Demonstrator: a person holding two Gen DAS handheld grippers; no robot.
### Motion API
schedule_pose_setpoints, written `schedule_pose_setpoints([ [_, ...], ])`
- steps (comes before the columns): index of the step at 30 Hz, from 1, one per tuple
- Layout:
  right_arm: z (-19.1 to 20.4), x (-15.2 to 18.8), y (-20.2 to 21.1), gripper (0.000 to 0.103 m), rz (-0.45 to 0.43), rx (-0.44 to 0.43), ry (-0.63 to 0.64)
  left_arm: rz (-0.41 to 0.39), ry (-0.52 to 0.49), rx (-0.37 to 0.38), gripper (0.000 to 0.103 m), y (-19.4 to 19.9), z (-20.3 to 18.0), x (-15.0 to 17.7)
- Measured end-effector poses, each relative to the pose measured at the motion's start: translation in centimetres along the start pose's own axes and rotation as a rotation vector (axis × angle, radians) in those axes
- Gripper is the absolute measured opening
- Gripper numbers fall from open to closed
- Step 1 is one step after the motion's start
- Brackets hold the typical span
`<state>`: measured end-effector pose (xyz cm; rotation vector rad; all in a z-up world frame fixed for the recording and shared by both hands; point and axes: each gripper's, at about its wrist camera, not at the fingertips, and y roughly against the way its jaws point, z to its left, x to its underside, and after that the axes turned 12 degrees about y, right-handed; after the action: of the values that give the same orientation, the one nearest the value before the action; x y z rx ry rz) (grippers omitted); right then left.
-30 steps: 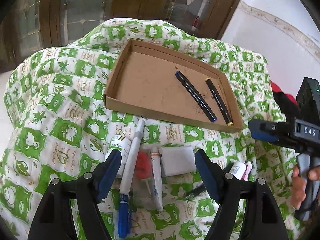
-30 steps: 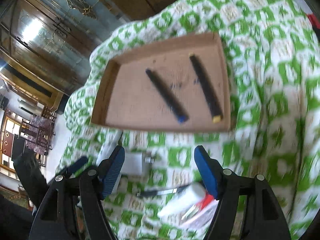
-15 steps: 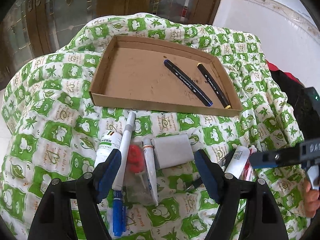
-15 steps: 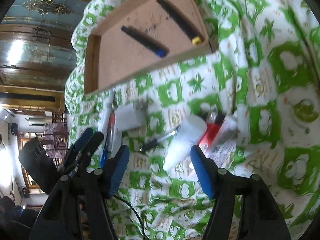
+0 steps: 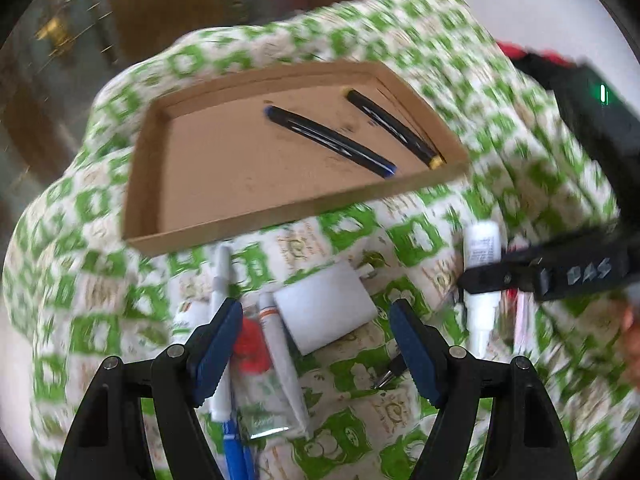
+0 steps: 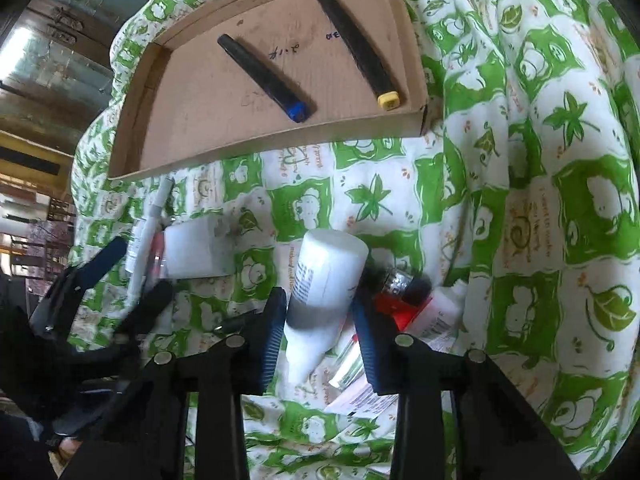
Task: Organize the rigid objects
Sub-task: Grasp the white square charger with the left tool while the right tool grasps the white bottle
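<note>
So the right tool (image 6: 319, 322) has its blue pads on either side of a white plastic squeeze bottle with dark print (image 6: 322, 284), clamped on the lower body with the cap end pointing back toward the camera. The bottle sits at about 6 o'clock in the right wrist view, lying on the green-and-white leaf-print cloth (image 6: 520, 160). Just to its 3 o'clock there's a small pile: something red with a shiny metal bit (image 6: 396, 294) and a white printed packet; can't tell exactly what those are.

The left tool (image 5: 314, 346) is spread wide, nothing between its pads, hanging over a white rectangular block (image 5: 326, 308), a thin white tube with an orange band (image 5: 276, 340), a red thing in a clear bag (image 5: 252, 350) and a white pen with a blue end (image 5: 222, 320). That view is pretty motion-blurred.

The shallow brown cardboard tray (image 6: 264, 146) is at 12 o'clock in both views. Inside it are two black markers, one with a blue end (image 6: 264, 78) and one with a yellow end (image 6: 356, 50), lying near each other but apart, toward the tray's right side.
</note>
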<state>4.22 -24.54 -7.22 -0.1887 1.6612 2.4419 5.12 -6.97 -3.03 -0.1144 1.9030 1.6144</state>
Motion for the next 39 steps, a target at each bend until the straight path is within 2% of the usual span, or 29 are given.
schedule_pose_setpoints([
  [4,-0.5,0.3,0.2,0.033,0.008,-0.027,-0.022,0.037,-0.062,0.018,0.079,-1.4,-1.0,0.1],
  [8,-0.5,0.3,0.4,0.033,0.01,-0.034,-0.022,0.066,-0.117,-0.044,0.08,-3.8,-1.3,-0.2],
  [10,-0.6,0.4,0.2,0.033,0.016,-0.039,-0.032,0.102,-0.114,-0.048,0.082,-5.2,-0.9,-0.4],
  [12,-0.6,0.3,0.1,0.033,0.017,-0.042,-0.04,0.095,-0.099,-0.038,0.082,-5.5,-0.7,-0.5],
  [13,-0.6,0.3,0.1,0.033,0.017,-0.042,-0.041,0.089,-0.096,-0.038,0.077,-5.3,-0.7,-0.4],
  [15,-0.7,0.4,0.2,0.033,0.015,-0.041,-0.039,0.079,-0.096,-0.034,0.076,-4.9,-1.0,-0.3],
  [17,-0.6,0.4,0.4,0.033,0.011,-0.039,-0.036,0.086,-0.052,-0.017,0.076,-4.5,-0.9,-0.1],
  [19,-0.7,0.3,0.8,0.033,-0.004,-0.036,-0.036,0.096,0.029,0.019,0.075,-4.1,-0.6,0.0],
  [21,-0.9,0.1,1.4,0.033,-0.028,-0.017,-0.033,0.127,0.135,0.087,0.075,-3.5,-0.3,0.3],
  [23,-1.2,-0.1,1.9,0.033,-0.045,-0.006,-0.031,0.133,0.208,0.114,0.075,-3.0,-0.4,1.3],
  [27,-1.6,-0.2,1.9,0.033,-0.045,-0.013,-0.05,0.09,0.184,0.07,0.076,-2.4,-1.7,2.6],
  [32,-1.3,0.2,1.6,0.033,-0.024,-0.049,-0.047,0.091,0.21,0.097,0.076,-2.7,-0.9,2.4],
  [35,-1.0,0.5,0.8,0.034,-0.004,-0.043,-0.04,0.083,0.195,0.081,0.076,-2.5,-0.5,2.9],
  [39,-0.6,0.9,-1.2,0.036,0.049,-0.087,-0.052,0.055,0.211,0.071,0.076,-3.0,-0.7,2.5],
])
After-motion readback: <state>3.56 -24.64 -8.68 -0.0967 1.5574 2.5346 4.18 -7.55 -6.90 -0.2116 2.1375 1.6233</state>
